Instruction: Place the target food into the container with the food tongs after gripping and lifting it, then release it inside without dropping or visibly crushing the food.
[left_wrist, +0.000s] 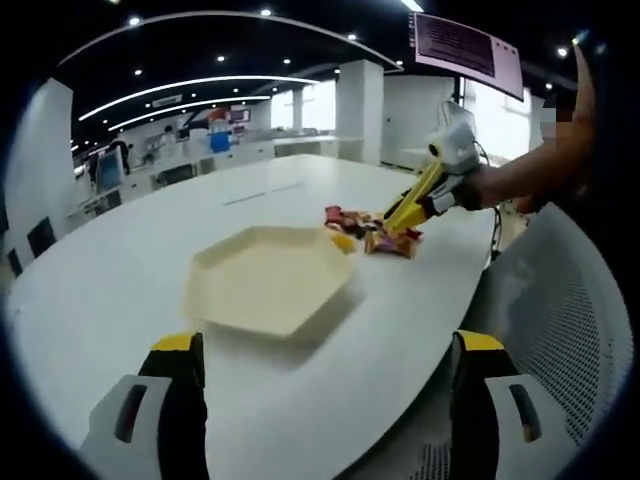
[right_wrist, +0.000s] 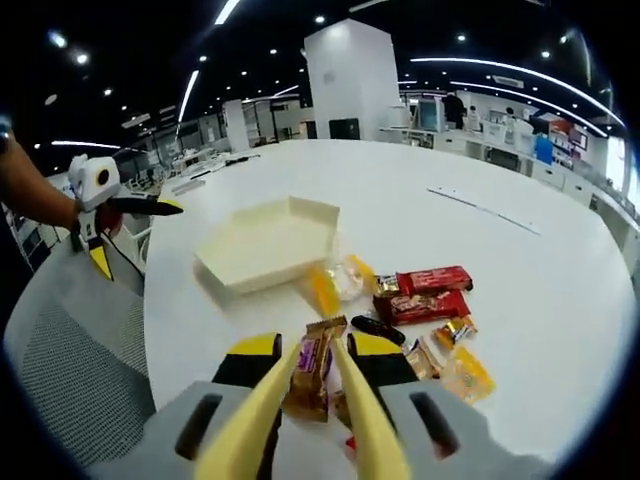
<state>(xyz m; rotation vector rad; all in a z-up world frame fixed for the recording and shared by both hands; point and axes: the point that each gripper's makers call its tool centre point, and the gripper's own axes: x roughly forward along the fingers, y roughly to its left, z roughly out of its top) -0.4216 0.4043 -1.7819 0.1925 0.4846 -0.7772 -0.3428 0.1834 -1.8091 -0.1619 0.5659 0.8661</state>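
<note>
**Hand-held gripper with tongs closes on a snack bar beside the tray**

Left hand-held gripper (left_wrist: 325, 400), in the left gripper view, has its two black-and-yellow jaws standing wide apart with nothing between them, low over the near part of the large white round table (left_wrist: 120, 280). Just ahead of the jaws lies the shallow cream hexagonal tray (left_wrist: 268, 278), which is the container, and nothing lies in it. Beyond the tray, near the far right edge of the table, is a small heap of wrapped snacks (left_wrist: 350, 222). The right hand-held gripper (left_wrist: 400, 222) comes in from the right, held by a person's hand (left_wrist: 480, 187), and its long yellow food tongs (left_wrist: 410, 205) point down into this heap, at a brown wrapped bar (left_wrist: 392, 243). A grey mesh chair (left_wrist: 560, 320) stands at the right of the table.

In the right gripper view, the right hand-held gripper (right_wrist: 318, 385) holds the yellow tongs (right_wrist: 300, 400) between its jaws, and the tong arms are narrowed around the brown snack bar (right_wrist: 312, 375), which is the target food. I cannot tell if the bar is lifted off the table (right_wrist: 520, 260). To its right lie two red wrapped bars (right_wrist: 428, 292) and several small yellow and gold sweets (right_wrist: 462, 372); a yellow packet (right_wrist: 325, 288) lies just beside the tray (right_wrist: 265, 245), which is ahead and well apart from the bar. The left hand-held gripper (right_wrist: 135, 205) shows at the far left, off the table edge.
</note>
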